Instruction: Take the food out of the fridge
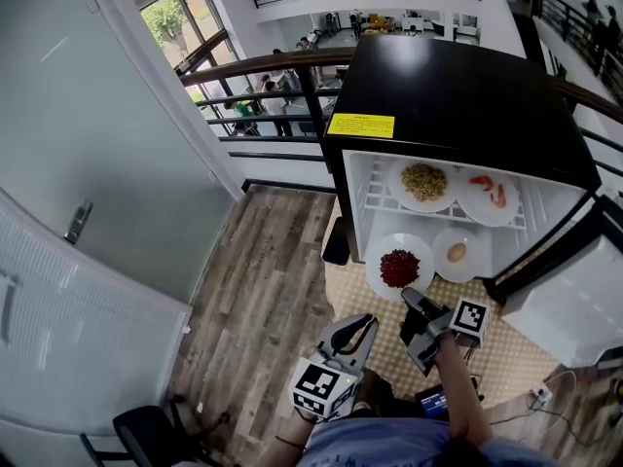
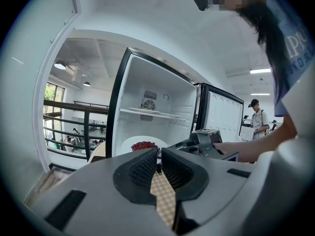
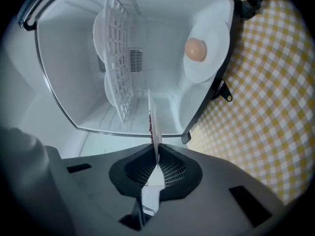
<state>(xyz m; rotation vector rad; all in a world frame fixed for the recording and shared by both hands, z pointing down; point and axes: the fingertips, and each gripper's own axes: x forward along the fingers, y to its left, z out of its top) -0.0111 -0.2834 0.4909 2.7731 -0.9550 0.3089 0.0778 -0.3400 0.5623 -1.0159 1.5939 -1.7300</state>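
Note:
A small black fridge (image 1: 458, 95) stands open on a yellow checked mat. At its lower front lies a white plate of red food (image 1: 399, 266), and my right gripper (image 1: 409, 297) is shut on that plate's near rim. In the right gripper view the plate (image 3: 153, 124) shows edge-on between the pads of my right gripper (image 3: 156, 159). A plate with an egg (image 1: 458, 253) lies beside it. The wire shelf above carries a plate of yellowish food (image 1: 424, 181) and a plate with red pieces (image 1: 492, 195). My left gripper (image 1: 365, 321) hangs shut and empty below the fridge.
The fridge door (image 1: 574, 295) swings out at the right. The checked mat (image 1: 389, 358) covers the floor before the fridge, with wood flooring (image 1: 263, 300) to the left. A grey door (image 1: 88, 212) and a dark railing (image 1: 273, 66) bound the left side. Cables lie at the lower right.

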